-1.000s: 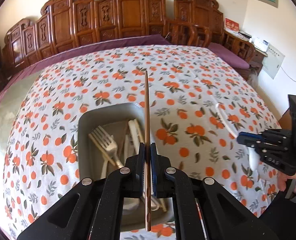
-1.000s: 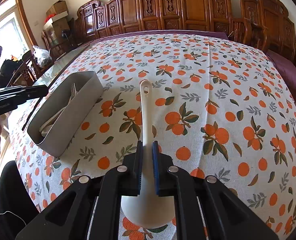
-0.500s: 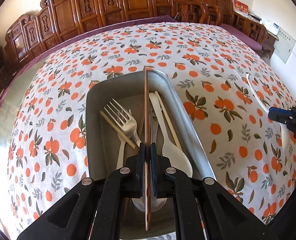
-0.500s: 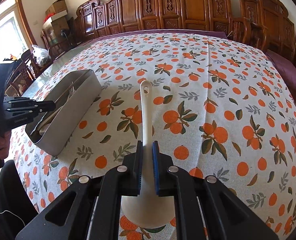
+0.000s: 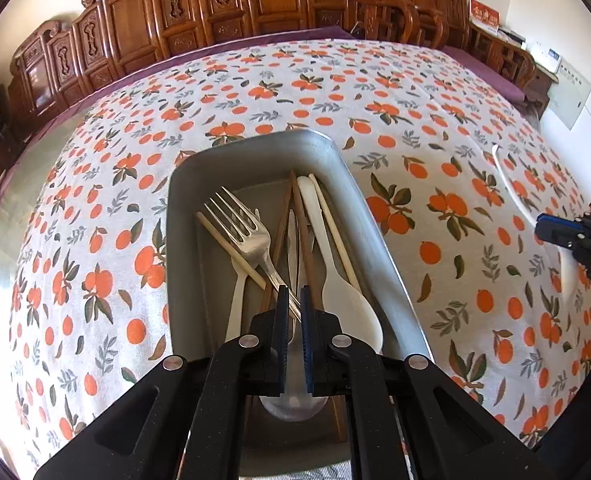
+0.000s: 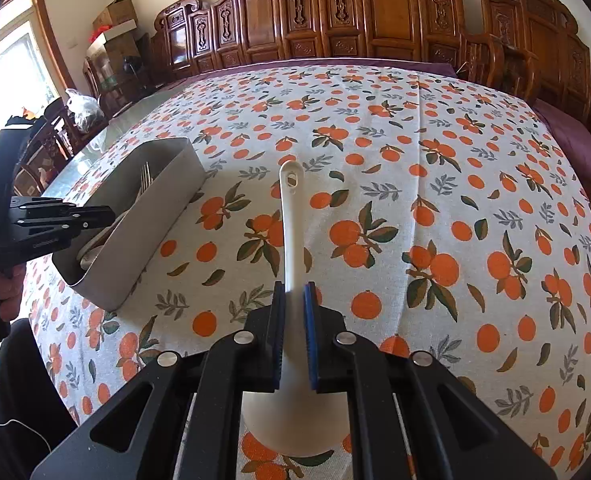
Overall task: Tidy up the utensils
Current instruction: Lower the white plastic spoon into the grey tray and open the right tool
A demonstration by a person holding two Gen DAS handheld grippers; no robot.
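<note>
- Two grippers in my feeds: the left gripper [image 5: 291, 300], low centre of its frame, has its jaws a narrow gap apart with nothing pinched, above the grey metal tray [image 5: 255, 148].
- My right gripper [image 6: 294, 294] has its pads against the handle of a white ladle [image 6: 289, 216] at lower centre; whether it is squeezing, I cannot tell.
- One steel fork [image 5: 247, 236], two white spoons [image 5: 327, 260] and several chopsticks [image 5: 231, 246] lie lengthwise in the tray.
- Orange-print tablecloth [image 6: 435, 200] covers the table; carved wooden chairs [image 6: 335, 20] line the top of the frame.
</note>
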